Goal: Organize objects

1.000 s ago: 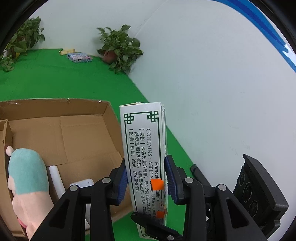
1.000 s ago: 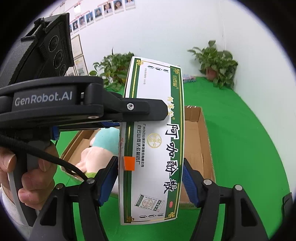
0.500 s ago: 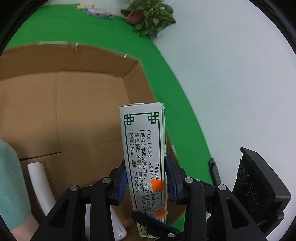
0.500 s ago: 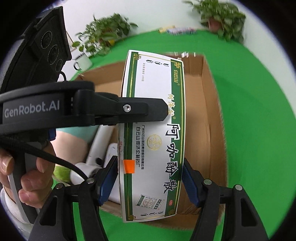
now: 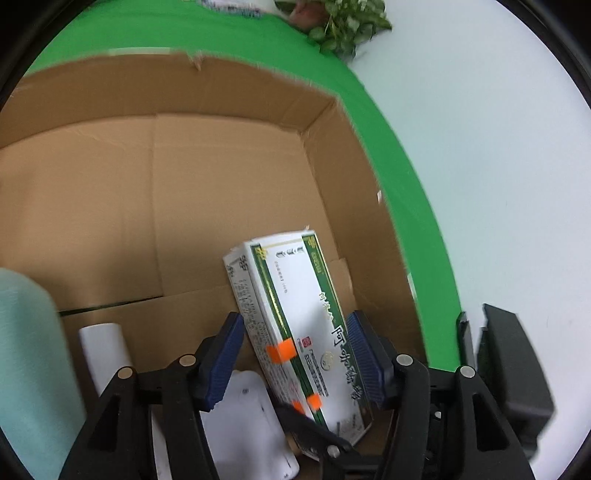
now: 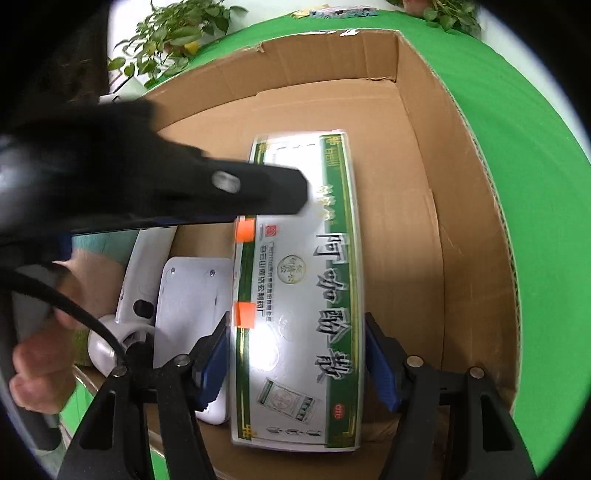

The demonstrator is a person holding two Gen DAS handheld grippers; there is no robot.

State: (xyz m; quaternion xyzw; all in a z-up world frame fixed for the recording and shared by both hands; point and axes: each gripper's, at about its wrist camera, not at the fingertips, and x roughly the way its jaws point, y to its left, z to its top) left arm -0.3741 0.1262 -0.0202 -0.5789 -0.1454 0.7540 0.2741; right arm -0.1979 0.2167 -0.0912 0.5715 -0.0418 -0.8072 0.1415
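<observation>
The medicine box (image 5: 295, 332) (image 6: 299, 295) is a long white carton with green borders, gold trim, black Chinese lettering on its broad face and orange square stickers along one edge. One such carton is visible, lying inside one cardboard box (image 5: 184, 184) (image 6: 424, 206).

In the left wrist view, the left hand-held gripper (image 5: 297, 365) has its blue-padded fingers spread wide, and the carton leans between them without clearly touching the left pad; contact on the right pad cannot be confirmed. In the right wrist view, the right hand-held gripper (image 6: 295, 362) brackets the near end of the carton, both pads standing just beside its long edges (firm clamping cannot be told from this view).

Left of the carton lie a flat white device (image 6: 188, 295) and a white curved handle-like item (image 6: 140, 280). A white cylinder (image 5: 105, 350) and a teal soft object (image 5: 29, 369) sit farther left. The box stands on a green counter (image 6: 517, 147). Two potted plants (image 6: 166, 33) (image 6: 443, 11) stand at the far edge.
</observation>
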